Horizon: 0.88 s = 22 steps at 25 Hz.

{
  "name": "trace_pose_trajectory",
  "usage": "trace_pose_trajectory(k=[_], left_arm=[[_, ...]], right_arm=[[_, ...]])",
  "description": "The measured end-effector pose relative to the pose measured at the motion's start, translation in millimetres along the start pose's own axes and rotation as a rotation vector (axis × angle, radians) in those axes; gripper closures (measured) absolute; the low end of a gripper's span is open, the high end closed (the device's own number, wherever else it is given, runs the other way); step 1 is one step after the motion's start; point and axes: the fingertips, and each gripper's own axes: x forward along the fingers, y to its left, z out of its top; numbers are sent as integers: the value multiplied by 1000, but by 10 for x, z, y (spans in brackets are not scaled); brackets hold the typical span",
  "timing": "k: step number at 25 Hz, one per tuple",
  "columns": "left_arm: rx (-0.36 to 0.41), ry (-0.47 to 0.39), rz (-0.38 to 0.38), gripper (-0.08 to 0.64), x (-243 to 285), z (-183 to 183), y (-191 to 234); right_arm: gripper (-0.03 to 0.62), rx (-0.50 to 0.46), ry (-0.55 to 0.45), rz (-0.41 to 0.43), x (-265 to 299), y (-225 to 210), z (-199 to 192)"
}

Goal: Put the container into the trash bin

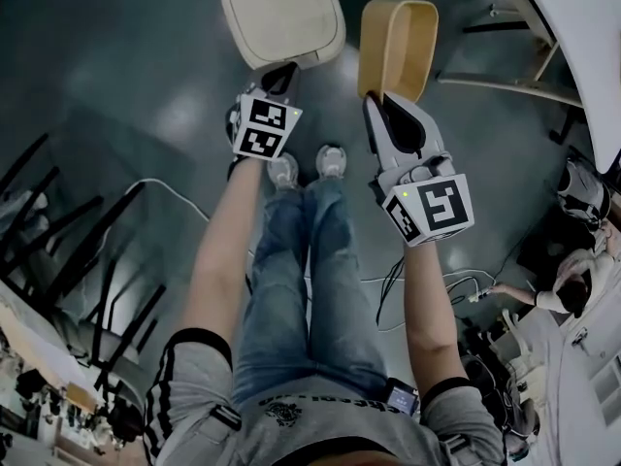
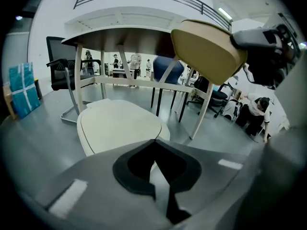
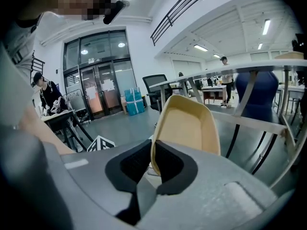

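The trash bin stands on the floor ahead of my feet, and only its cream lid (image 1: 281, 13) (image 2: 120, 123) shows, lying flat and closed. My left gripper (image 1: 283, 70) (image 2: 154, 143) is at the lid's near edge; its jaws are closed, with a pale sliver of the lid between the pads. The tan container (image 1: 398, 42) (image 3: 189, 126) (image 2: 208, 49) hangs in the air just right of the bin, tipped on its side. My right gripper (image 1: 378, 100) (image 3: 154, 145) is shut on its near rim.
A table with white legs (image 2: 120, 35) (image 1: 572, 27) stands just beyond the bin. A black office chair (image 2: 60, 68) and a blue box (image 2: 23, 87) are off to the left. Dark chair legs (image 1: 58, 241) sit at my left; cables (image 1: 456, 284) and a crouching person (image 1: 572, 289) at my right.
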Motion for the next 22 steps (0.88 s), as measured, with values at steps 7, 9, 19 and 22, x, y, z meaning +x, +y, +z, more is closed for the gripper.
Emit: trace_pose_trajectory(k=[7, 9, 19, 22], left_arm=[[10, 141, 35, 554, 208, -174, 64], [16, 166, 42, 549, 228, -195, 70], [53, 241, 78, 549, 243, -235, 35], [68, 244, 80, 548, 246, -240, 25]], right_arm=[[565, 15, 7, -12, -41, -131, -39], [565, 19, 10, -15, -50, -160, -45], [565, 4, 12, -6, -26, -190, -37], [565, 3, 7, -5, -34, -197, -20]])
